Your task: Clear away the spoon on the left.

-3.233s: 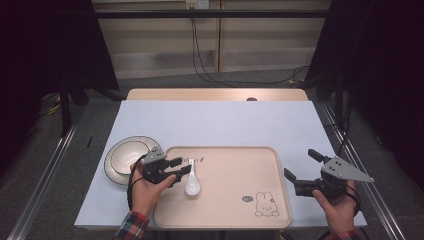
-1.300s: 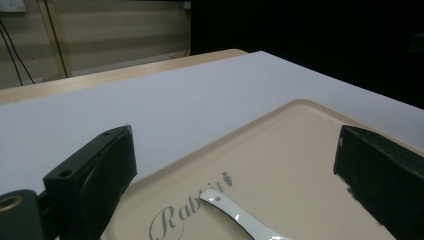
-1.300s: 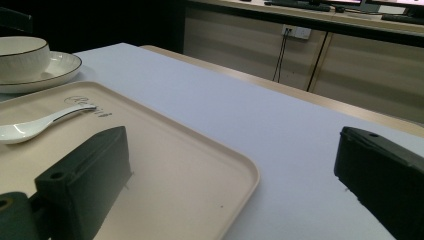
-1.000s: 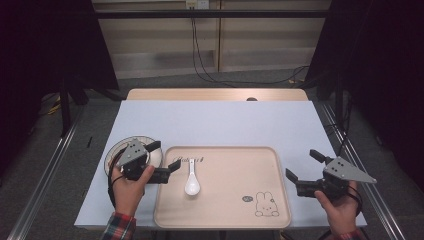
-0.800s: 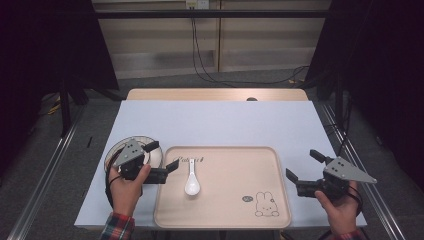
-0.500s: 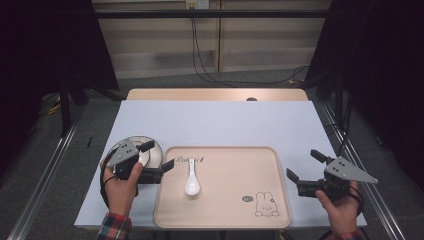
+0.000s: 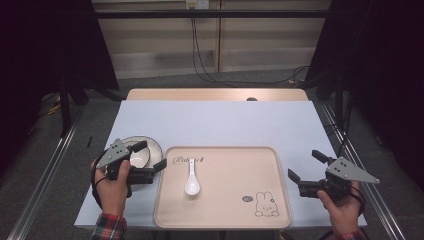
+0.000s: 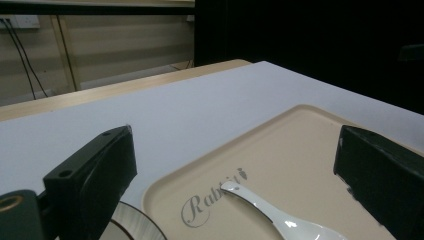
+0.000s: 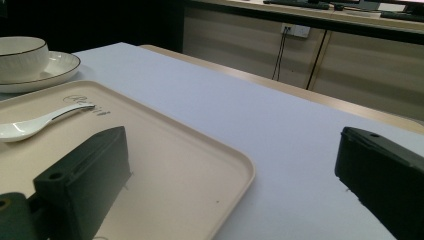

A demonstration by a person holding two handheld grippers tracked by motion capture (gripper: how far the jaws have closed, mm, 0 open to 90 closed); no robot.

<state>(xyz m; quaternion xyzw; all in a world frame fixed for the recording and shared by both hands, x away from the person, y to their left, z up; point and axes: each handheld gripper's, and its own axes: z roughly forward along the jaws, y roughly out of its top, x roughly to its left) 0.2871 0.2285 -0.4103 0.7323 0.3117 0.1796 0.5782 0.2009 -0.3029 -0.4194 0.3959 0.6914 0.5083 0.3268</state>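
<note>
Black claws (image 7: 148,156), grey triangular plates, red plaid cuffs (image 7: 106,226)

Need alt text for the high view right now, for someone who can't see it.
The left hand-held gripper, open, hovers over a bowl beside a beige tray holding a white spoon. The right hand-held gripper, open, waits by the tray's right edge.

I read one piece of lettering: on the flat beige plastic tray (image 8: 310,150), near its far left corner, a dark cursive word "Rabbit" with a small carrot-like mark after it (image 8: 212,196); in the left gripper view the white ceramic spoon (image 8: 280,216) hides its last letters; in the right gripper view I see the same script (image 9: 86,105), too slanted to spell out; in the high view (image 7: 189,160) it is too small to read; nothing else is legible.
</note>
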